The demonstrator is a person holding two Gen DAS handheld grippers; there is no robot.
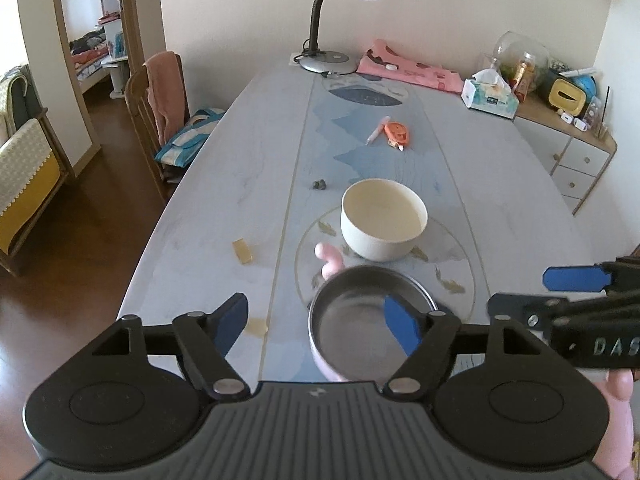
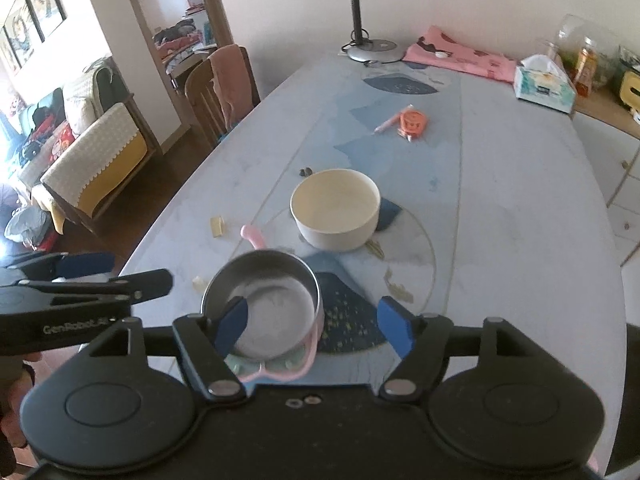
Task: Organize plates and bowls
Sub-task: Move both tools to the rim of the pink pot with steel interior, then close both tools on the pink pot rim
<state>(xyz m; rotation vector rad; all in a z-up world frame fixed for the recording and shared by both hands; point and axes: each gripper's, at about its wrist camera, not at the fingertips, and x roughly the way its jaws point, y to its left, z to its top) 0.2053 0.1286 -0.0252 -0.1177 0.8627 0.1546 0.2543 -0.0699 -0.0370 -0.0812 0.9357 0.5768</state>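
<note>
Steel round bowl in pink-handled holder [image 2: 262,312] sits near table edge, cream round bowl [image 1: 384,220] just beyond, unstacked; left gripper [image 1: 320,326] and right gripper [image 2: 314,330] spread, empty

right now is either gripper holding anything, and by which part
Nothing is held. Both the left gripper and the right gripper have open jaws, and the metal bowl sits free on the table, behind the cream bowl.
</note>
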